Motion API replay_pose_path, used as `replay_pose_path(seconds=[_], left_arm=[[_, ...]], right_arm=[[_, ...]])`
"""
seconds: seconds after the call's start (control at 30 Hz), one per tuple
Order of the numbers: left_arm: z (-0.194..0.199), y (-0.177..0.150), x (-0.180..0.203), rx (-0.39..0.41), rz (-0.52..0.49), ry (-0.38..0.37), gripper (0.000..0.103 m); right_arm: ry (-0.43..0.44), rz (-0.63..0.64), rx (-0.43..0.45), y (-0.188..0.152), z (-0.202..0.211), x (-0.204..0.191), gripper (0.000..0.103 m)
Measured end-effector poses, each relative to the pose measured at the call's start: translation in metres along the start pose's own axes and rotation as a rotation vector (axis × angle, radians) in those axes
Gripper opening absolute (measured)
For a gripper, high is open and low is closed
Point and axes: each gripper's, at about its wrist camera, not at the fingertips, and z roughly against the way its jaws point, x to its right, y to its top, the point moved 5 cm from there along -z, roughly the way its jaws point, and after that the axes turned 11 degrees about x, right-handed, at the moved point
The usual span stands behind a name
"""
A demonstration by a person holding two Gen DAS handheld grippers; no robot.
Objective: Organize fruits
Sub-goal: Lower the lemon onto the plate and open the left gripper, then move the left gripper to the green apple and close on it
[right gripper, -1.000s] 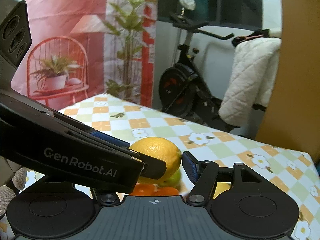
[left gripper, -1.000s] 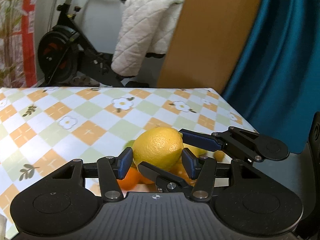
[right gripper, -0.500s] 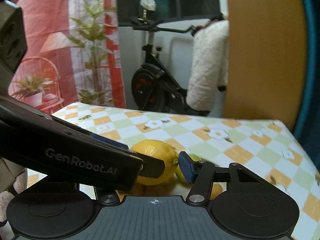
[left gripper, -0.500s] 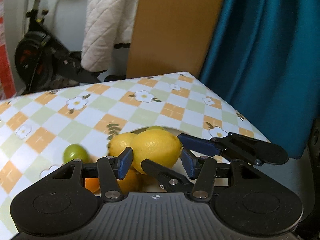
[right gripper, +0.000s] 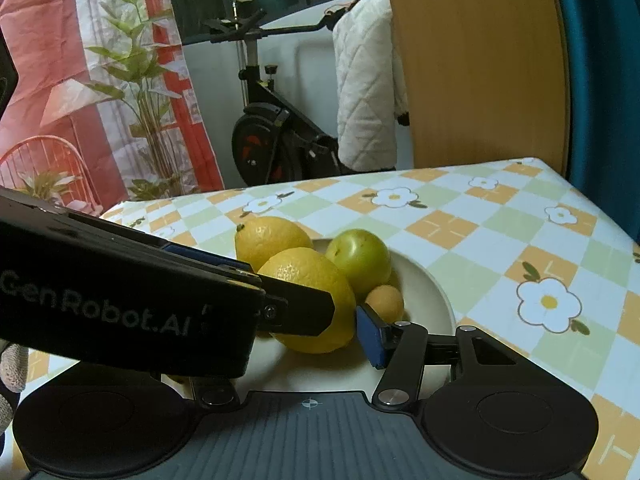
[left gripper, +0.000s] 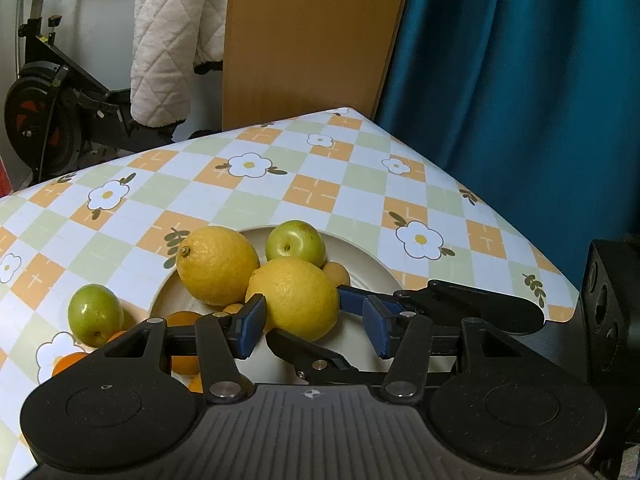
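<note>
A yellow lemon [left gripper: 296,300] [right gripper: 308,280] sits low over the cream plate [left gripper: 372,268] [right gripper: 432,300], gripped from two sides. My left gripper [left gripper: 313,304] straddles it, with its left pad on the lemon's left flank. My right gripper [left gripper: 308,312] [right gripper: 304,320] reaches in from the right, one blue pad pressed on the lemon's right side and one finger under it. In the right wrist view the left gripper's black housing [right gripper: 120,304] hides my right gripper's other finger. On the plate lie a second lemon [left gripper: 216,264], a green fruit [left gripper: 296,242] and a small orange fruit [left gripper: 338,274].
Another green fruit [left gripper: 94,314] and small oranges [left gripper: 66,362] lie on the checked tablecloth [left gripper: 248,196] left of the plate. The table's corner and right edge are close by. Beyond them are a teal curtain [left gripper: 520,80], a wooden board [left gripper: 308,32] and an exercise bike [right gripper: 272,128].
Both grippers have carried the lemon to the right and down, from over the loose fruit to low over the plate. The plate and its fruit have come into view.
</note>
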Motion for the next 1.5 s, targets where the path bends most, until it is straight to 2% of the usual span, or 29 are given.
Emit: replay_pose_path(seconds=[0.47,0.77,1.13,1.5], left_arm=[[0.011,0.001,-0.012,0.027,0.051,0.015,0.054],[0.052,0.005,-0.059,0.110,0.128,0.087,0.054],[0.094,0.002,-0.128,0.176,0.202,0.208,0.053],[0.093,-0.006,-0.164,0.193,0.267,0.205,0.049]], right_arm=[[-0.033,0.021,-0.031,0.000,0.006,-0.006,0.051],[-0.036,0.039,0.004,0.011,0.023,-0.015,0.051],[0.043,0.151,0.020,0.026,0.020,-0.069,0.048],[0.118,0.285,-0.006,0.036,-0.013,-0.121,0.043]])
